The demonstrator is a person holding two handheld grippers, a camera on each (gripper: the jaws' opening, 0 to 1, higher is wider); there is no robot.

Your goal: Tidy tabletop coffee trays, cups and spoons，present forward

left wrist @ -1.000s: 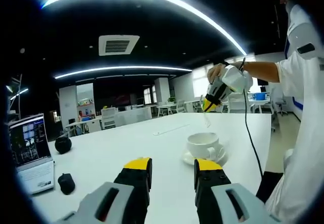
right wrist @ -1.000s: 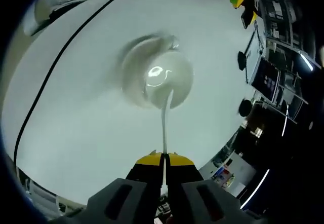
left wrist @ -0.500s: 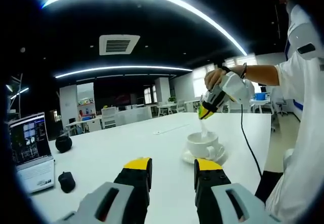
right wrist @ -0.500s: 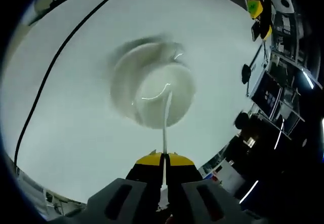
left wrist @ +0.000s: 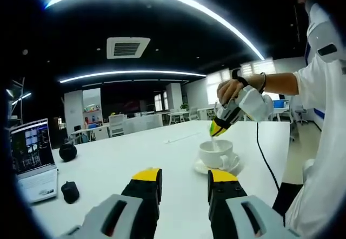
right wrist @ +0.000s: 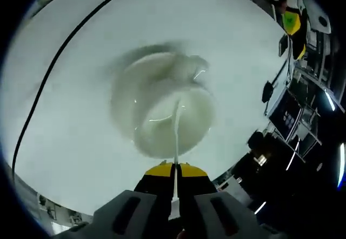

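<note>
A white cup [left wrist: 216, 153] stands on a white saucer [left wrist: 220, 168] on the white table [left wrist: 119, 163], just beyond my open left gripper [left wrist: 184, 178], which holds nothing. A person's hand holds my right gripper [left wrist: 219, 127] tilted down over the cup. In the right gripper view that gripper [right wrist: 174, 170] is shut on the handle of a thin white spoon [right wrist: 175, 136]. The spoon's far end reaches into the cup [right wrist: 162, 123]. The saucer [right wrist: 123, 82] is blurred beneath the cup.
A laptop [left wrist: 30, 160], a black mouse [left wrist: 69, 191] and a black round object [left wrist: 67, 152] sit at the table's left. A flat white strip [left wrist: 181, 138] lies farther back. A black cable [right wrist: 51, 77] trails over the table edge near the person's body [left wrist: 324, 158].
My right gripper has come down and closer to the cup with the spoon, whose tip is now inside the cup. The left gripper has stayed still.
</note>
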